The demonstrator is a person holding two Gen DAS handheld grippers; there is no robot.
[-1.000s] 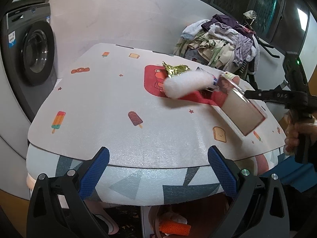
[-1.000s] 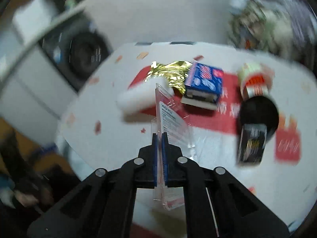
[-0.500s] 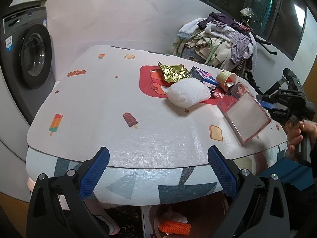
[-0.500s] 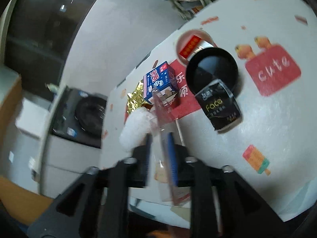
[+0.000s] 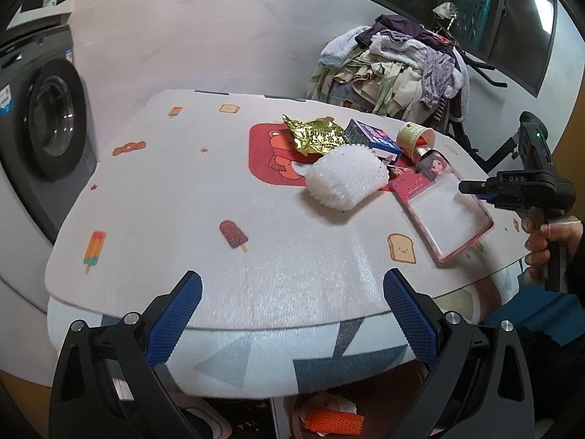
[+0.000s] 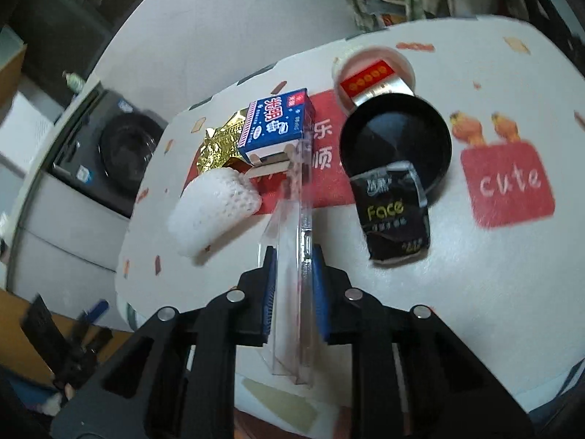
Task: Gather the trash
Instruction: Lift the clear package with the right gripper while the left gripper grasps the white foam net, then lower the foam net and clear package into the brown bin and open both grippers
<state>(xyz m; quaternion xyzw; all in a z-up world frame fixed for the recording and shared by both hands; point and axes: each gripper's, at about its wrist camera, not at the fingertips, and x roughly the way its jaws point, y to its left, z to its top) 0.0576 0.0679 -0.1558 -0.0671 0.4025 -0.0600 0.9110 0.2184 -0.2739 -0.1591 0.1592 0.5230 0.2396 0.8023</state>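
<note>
Table (image 6: 493, 263) mat reads "cute"; black packet (image 6: 396, 216) "Face".

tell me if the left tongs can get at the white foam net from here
Probably yes: the left tongs are open and empty, with only bare tablecloth before the white foam net.

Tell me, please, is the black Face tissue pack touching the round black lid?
Touching: the right wrist view shows the tissue pack lying across the rim of the black lid.
</note>
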